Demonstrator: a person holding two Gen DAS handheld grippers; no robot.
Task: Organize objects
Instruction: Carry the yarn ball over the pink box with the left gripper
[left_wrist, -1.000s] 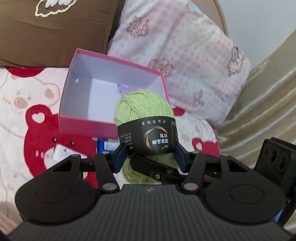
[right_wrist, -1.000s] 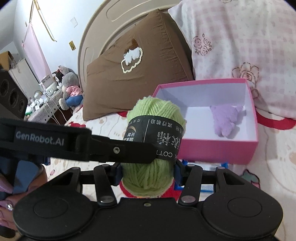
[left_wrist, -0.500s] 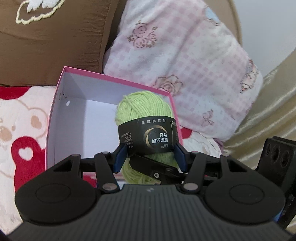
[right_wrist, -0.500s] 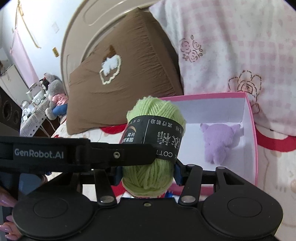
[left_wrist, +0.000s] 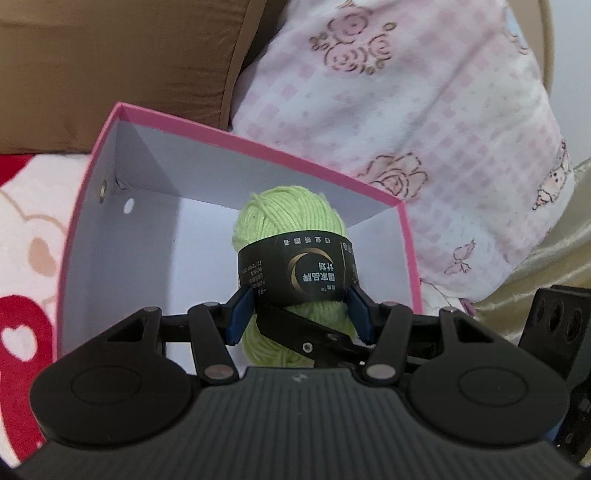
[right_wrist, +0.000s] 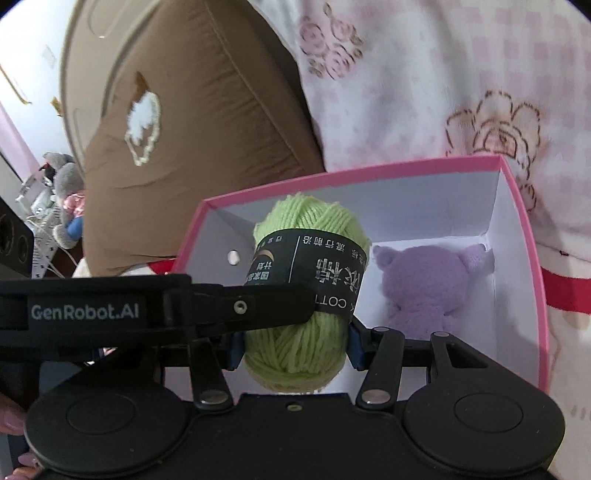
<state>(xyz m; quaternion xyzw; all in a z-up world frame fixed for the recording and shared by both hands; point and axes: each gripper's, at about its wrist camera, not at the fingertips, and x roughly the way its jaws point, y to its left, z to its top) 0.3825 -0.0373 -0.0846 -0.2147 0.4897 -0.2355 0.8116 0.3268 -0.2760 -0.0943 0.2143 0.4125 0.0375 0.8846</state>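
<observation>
The green yarn ball with its black label band is clamped from both sides: the left gripper and the right gripper each have their jaws closed on it. The ball hangs over the open pink box. A purple plush toy lies inside, beside the ball. The box rests on the bed, before a brown pillow and a pink-checked pillow.

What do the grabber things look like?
Both grippers are black plastic. The left gripper has a ribbed, rounded body with two round discs, thin link bars with silver rivets, and blue pads on its fingertips. The right gripper looks the same, with a smooth body. White letters on the left gripper's side, seen in the right view, say GenRobot.AI. No cables or sleeves show.
</observation>
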